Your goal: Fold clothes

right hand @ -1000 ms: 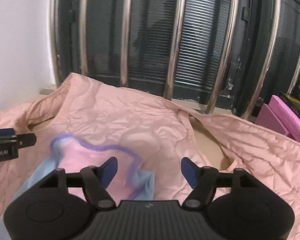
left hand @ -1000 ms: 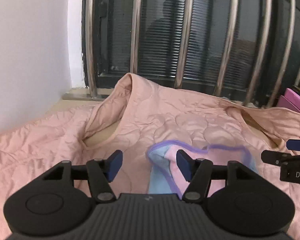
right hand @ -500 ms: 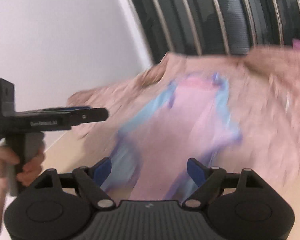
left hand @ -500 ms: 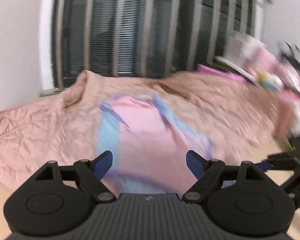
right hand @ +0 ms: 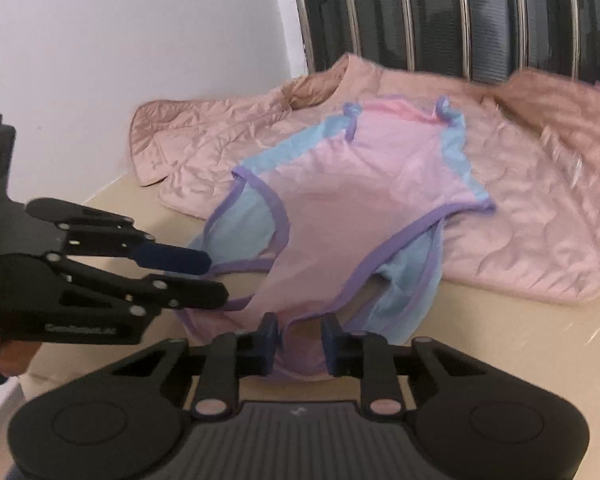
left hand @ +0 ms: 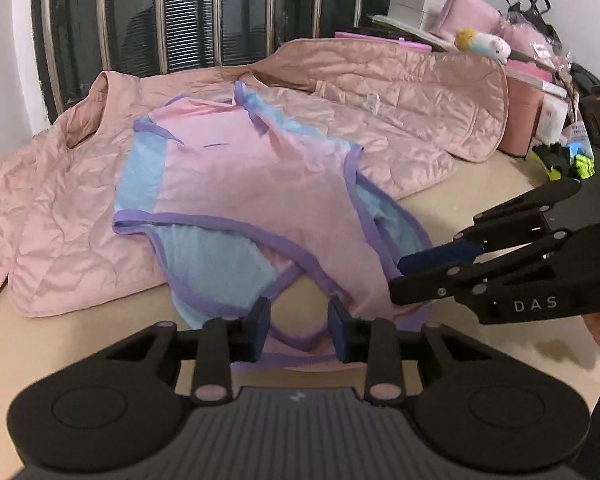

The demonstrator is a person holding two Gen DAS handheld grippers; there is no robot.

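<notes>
1. Blue pads of the left gripper are closing, the lilac hem of the romper between them, not yet pinched as far as I can tell.
2. Right gripper, wide a second ago, narrows on the same bottom edge; contact unclear.
3. Both have swung from the romper's neck end to its near hem.
4. Romper lies flat, half on the pink jacket, half on the table.
5. Likely next: lift the hem and fold it away.

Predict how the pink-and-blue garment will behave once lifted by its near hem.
The pink-and-blue garment looks thin and creased, so it will probably sag between the left gripper and right gripper. It likely weighs little. Its far end may drag across the quilted jacket.
</notes>
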